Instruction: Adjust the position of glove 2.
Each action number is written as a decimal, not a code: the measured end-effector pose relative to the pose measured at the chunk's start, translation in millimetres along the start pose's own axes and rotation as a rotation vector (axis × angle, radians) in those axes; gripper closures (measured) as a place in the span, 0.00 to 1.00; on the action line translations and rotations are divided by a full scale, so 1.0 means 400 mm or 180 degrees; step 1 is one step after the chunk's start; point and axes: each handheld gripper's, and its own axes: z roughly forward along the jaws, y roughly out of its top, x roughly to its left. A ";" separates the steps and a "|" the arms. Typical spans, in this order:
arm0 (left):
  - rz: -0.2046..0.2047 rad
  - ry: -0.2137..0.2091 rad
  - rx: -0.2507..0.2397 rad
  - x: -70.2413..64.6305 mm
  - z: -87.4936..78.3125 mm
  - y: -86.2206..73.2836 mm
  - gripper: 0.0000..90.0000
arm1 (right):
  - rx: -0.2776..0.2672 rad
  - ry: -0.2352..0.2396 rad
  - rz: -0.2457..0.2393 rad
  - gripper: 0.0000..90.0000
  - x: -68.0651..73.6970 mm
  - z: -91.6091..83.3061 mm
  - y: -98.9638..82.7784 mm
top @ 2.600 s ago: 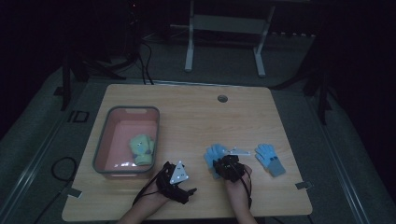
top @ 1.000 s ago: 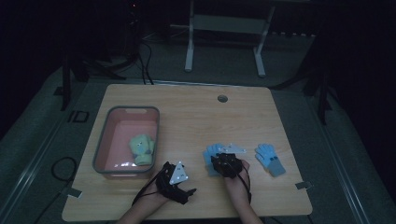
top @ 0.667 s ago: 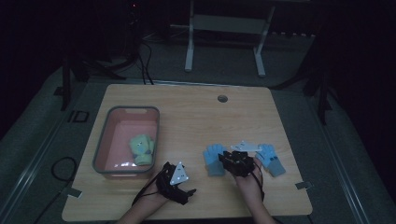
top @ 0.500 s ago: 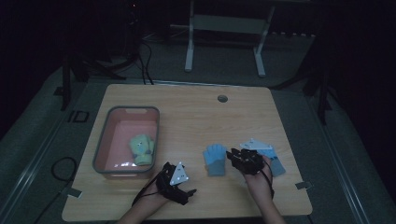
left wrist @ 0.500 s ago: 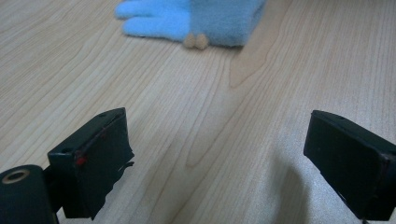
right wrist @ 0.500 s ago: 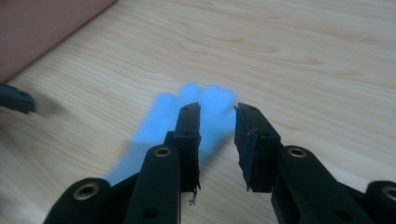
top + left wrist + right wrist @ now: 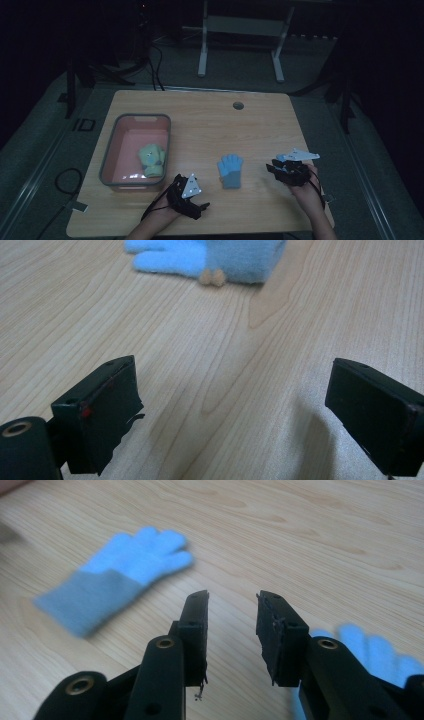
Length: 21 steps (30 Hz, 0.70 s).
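Gloves are what we are working with. Low in the high view, our left gripper (image 7: 192, 196) rests with jaws spread wide and empty. Our right gripper (image 7: 286, 170), lower right, has jaws parted, just been opening, nothing between them, beside one blue glove (image 7: 372, 652). Another blue glove (image 7: 230, 170) lies mid-table. Farther left sits a pink bin (image 7: 113, 150).
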 end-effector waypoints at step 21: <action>-0.0015 -0.0009 0.0032 0.000 0.005 -0.003 0.08 | 0.0234 -0.0168 0.0307 0.71 -0.162 0.013 -0.131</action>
